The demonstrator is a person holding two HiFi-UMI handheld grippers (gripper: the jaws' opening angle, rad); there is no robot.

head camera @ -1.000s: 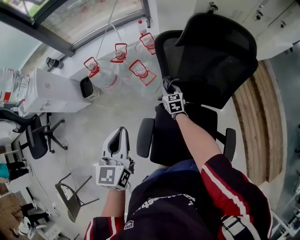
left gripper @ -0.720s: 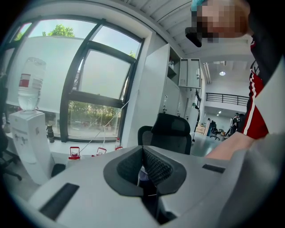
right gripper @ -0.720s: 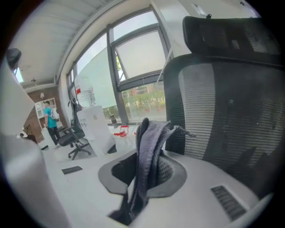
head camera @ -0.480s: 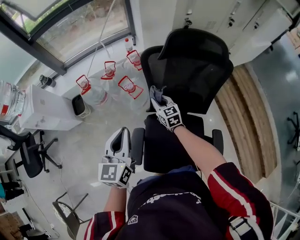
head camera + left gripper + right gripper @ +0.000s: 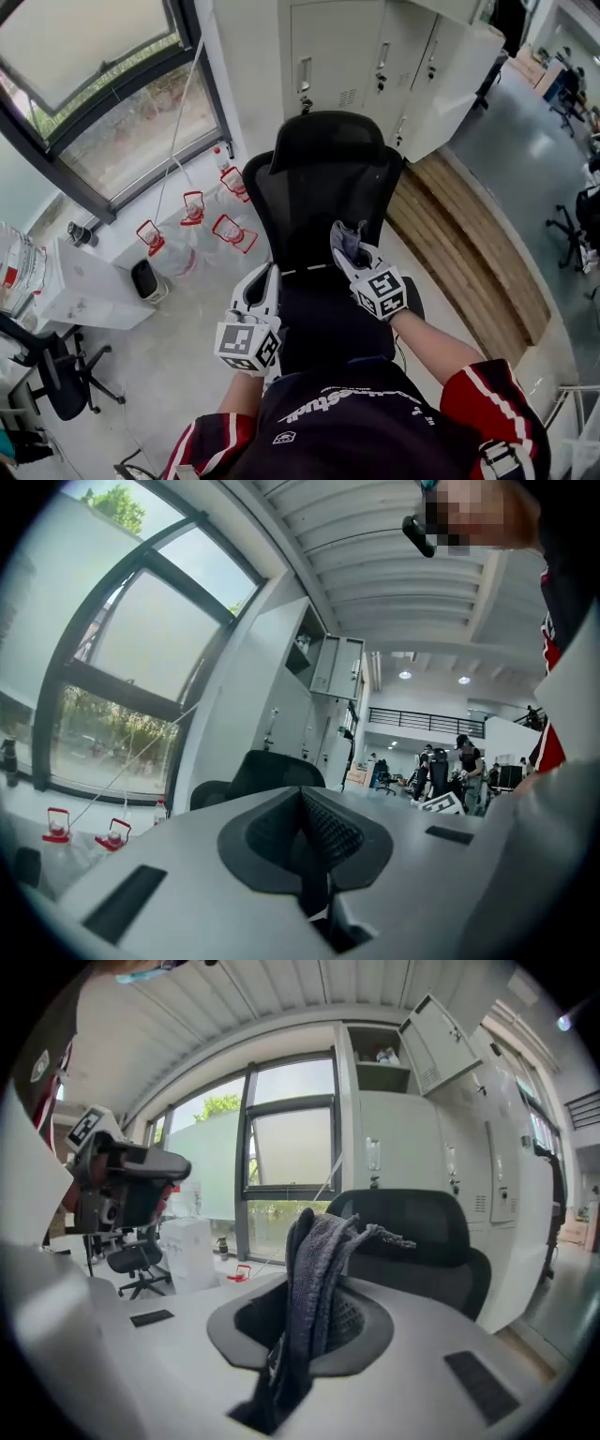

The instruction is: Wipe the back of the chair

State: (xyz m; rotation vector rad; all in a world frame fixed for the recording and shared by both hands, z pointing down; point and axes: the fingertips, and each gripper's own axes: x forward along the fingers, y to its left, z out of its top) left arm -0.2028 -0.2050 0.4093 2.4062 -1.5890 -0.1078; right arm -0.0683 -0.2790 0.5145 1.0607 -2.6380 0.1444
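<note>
1. Jaws of the right gripper point(image 5: 345, 246), seen from the head view, are closed on a grey cloth point(image 5: 346, 234) whose bunched end sticks out past the tips. Straight ahead of those tips is the black mesh back of the chair point(image 5: 314, 202), with its headrest point(image 5: 328, 141) farther beyond. The cloth seems to be at the mesh, though contact is hard to judge from this angle. The left gripper point(image 5: 262, 274) points the same way with its jaws together, near the chair's left side. Behind both sets of jaws is the seat point(image 5: 323, 323). Well off to the left of the left jaws, water jugs point(image 5: 192, 208) with red handles stand on the floor under a window point(image 5: 94, 94). Grey lockers point(image 5: 375, 56) stand beyond the headrest.

2. Left gripper view: the left gripper point(image 5: 305, 832) has its ridged pads point(image 5: 328, 834) pressed against each other, with nothing between them. Ahead of the tips and a little to their left is the chair point(image 5: 267, 772), apart from the jaws. The water jugs point(image 5: 56, 825) sit far to the left.

3. Right gripper view: the right gripper point(image 5: 309, 1335) clamps the cloth point(image 5: 314, 1260). It rises between the pads and flops over past the tips, with a frayed corner trailing to the right. Directly ahead, behind the cloth, is the chair point(image 5: 422, 1227). Left of the jaws are a white box point(image 5: 187, 1252) and another office chair point(image 5: 136, 1265).
</note>
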